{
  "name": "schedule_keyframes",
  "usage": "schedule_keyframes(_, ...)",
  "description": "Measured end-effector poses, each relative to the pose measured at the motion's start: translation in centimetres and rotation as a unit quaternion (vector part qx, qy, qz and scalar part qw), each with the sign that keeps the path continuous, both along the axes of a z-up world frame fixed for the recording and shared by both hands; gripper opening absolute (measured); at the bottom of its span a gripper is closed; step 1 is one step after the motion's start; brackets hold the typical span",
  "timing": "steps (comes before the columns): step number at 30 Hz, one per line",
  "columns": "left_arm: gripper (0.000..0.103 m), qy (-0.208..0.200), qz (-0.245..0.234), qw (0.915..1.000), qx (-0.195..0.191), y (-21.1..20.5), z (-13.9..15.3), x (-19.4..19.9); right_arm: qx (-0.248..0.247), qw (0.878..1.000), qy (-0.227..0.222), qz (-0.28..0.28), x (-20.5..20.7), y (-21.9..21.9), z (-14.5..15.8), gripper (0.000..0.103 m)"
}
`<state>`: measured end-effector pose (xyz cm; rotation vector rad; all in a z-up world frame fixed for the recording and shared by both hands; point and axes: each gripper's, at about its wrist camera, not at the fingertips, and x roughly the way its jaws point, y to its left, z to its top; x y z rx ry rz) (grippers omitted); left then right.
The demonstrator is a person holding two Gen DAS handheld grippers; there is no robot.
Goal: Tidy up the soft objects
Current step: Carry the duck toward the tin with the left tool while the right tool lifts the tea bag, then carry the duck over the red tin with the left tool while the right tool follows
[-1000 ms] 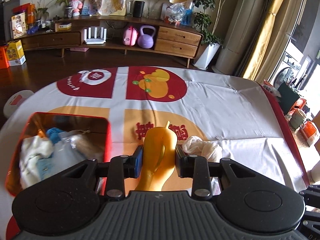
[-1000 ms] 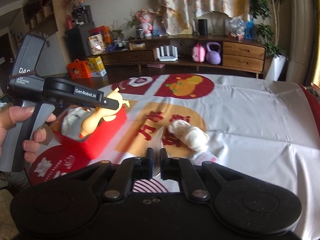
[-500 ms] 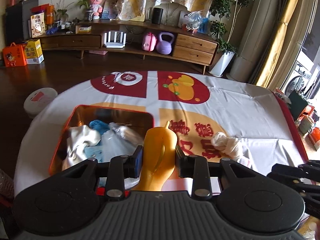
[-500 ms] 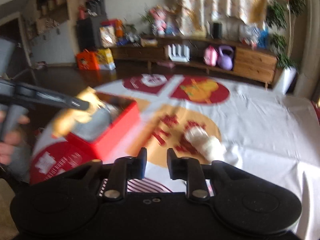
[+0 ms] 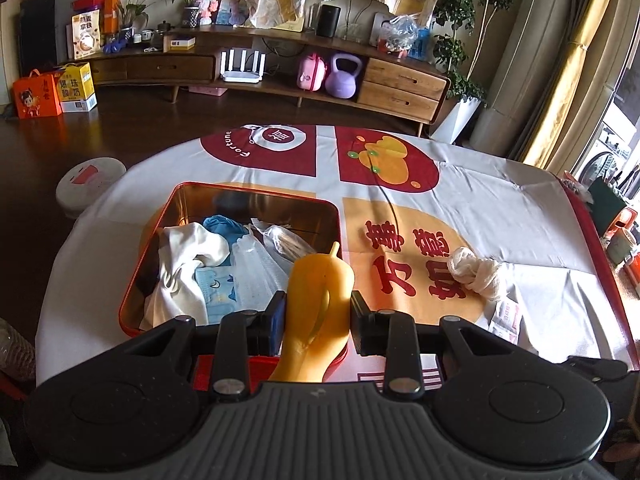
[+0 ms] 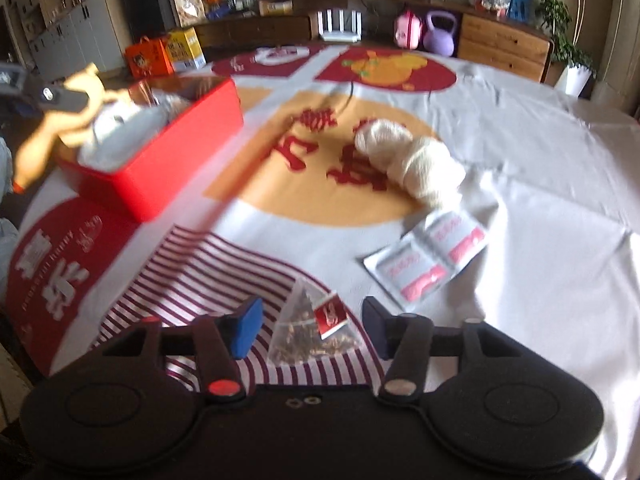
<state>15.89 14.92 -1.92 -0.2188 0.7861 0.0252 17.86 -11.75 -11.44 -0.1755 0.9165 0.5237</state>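
My left gripper (image 5: pixel 318 322) is shut on a yellow rubber chicken toy (image 5: pixel 320 304) and holds it over the near right corner of the red tin box (image 5: pixel 256 192), which holds white and blue cloths. In the right wrist view that toy (image 6: pixel 52 120) hangs blurred above the box (image 6: pixel 160 168). My right gripper (image 6: pixel 312 326) hovers low over the table with its jaws opening; a pyramid tea bag (image 6: pixel 310 330) lies on the cloth between them, untouched. A knotted white cloth (image 6: pixel 408 160) and a white-and-pink sachet pack (image 6: pixel 428 260) lie beyond it.
The round table wears a white cloth with red and orange prints (image 5: pixel 500 208). Past the far edge stands a wooden sideboard (image 5: pixel 280 68) with a purple kettlebell and boxes. A white round object (image 5: pixel 90 180) sits on the floor at left.
My left gripper carried the toy leftward to above the box. My right gripper dropped toward the table and its jaws spread, now flanking the tea bag.
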Motion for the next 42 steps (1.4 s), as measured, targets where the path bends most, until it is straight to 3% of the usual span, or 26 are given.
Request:
schedule_keyframes(4, 0.032, 0.000, 0.000, 1.0000, 0.001, 0.2, 0.0, -0.1, -0.020, 1.000, -0.001, 0.006, 0.0, 0.6, -0.7, 0.040)
schedule_keyframes(8, 0.032, 0.000, -0.001, 1.0000, 0.002, 0.3, 0.0, -0.2, -0.025, 1.000, -0.002, 0.004, 0.0, 0.6, -0.9, 0.023)
schedule_keyframes(12, 0.032, 0.001, -0.001, 1.0000, 0.004, 0.5, -0.1, -0.3, -0.027, 1.000, -0.011, 0.004, -0.2, 0.6, -0.6, 0.018)
schedule_keyframes(21, 0.032, -0.007, 0.004, 1.0000, 0.002, 0.7, 0.9, -0.6, 0.023, 0.999, -0.030, 0.014, -0.5, 1.2, 4.4, 0.017)
schedule_keyframes(30, 0.032, -0.027, 0.010, 0.9995, 0.013, 2.1, 3.3, -0.6, 0.065, 0.995, -0.041, 0.056, 0.6, 4.9, 9.6, 0.017)
schedule_keyframes(36, 0.032, -0.031, 0.020, 0.9990, 0.024, 3.7, 4.0, 0.0, 0.072, 0.993, -0.059, 0.076, 2.1, 8.3, 11.3, 0.018)
schedule_keyframes(42, 0.032, -0.021, 0.032, 0.9987, 0.035, 5.5, 3.1, 1.5, 0.076, 0.992, -0.060, 0.081, 4.0, 11.7, 11.1, 0.018)
